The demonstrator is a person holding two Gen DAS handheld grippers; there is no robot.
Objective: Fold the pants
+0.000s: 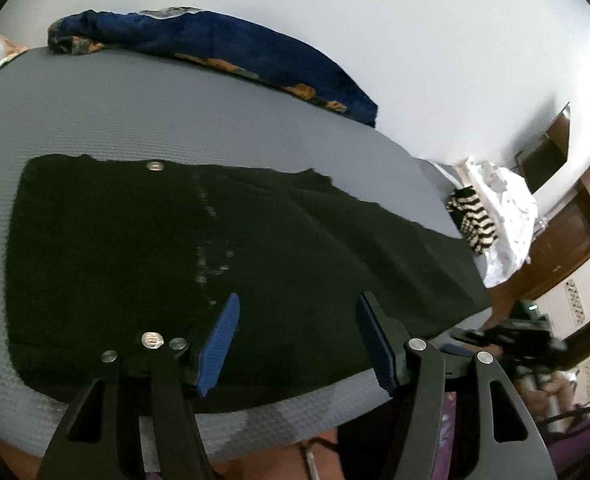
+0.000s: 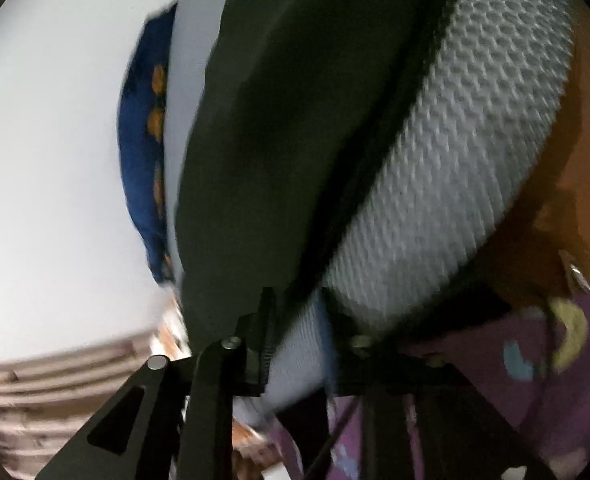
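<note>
Pants (image 1: 143, 256), black, lie spread flat on a grey textured mattress (image 1: 107, 120), filling the middle of the left wrist view. Two silver buttons show on them, one at 12 o'clock near the far edge (image 1: 155, 166) and one at 7 o'clock near the close edge (image 1: 151, 340). A pale, faint line of marks runs between the two. One leg stretches toward 3 o'clock and reaches the mattress edge.

The left gripper (image 1: 297, 344) hangs over the near part of the pants with its blue-padded fingers (image 1: 221, 344) spread wide, nothing between them.

A blue blanket (image 1: 223, 56) with orange patches lies along the far side of the mattress at 12 o'clock, against a white wall (image 1: 375, 40). At 3 o'clock, off the mattress, sits a heap of white cloth (image 1: 507, 216) with a black-and-cream striped piece (image 1: 471, 220) beside it.

In the right wrist view, tilted and blurred, the pants (image 2: 287, 140) run from 12 o'clock down to the centre, with the mattress (image 2: 455, 160) at 2 o'clock. The right gripper (image 2: 299, 344) sits at 6 o'clock at the mattress edge, with pale mattress cover showing between its fingers. I cannot tell whether it grips anything. Purple patterned fabric (image 2: 535, 360) shows at 4 o'clock.
</note>
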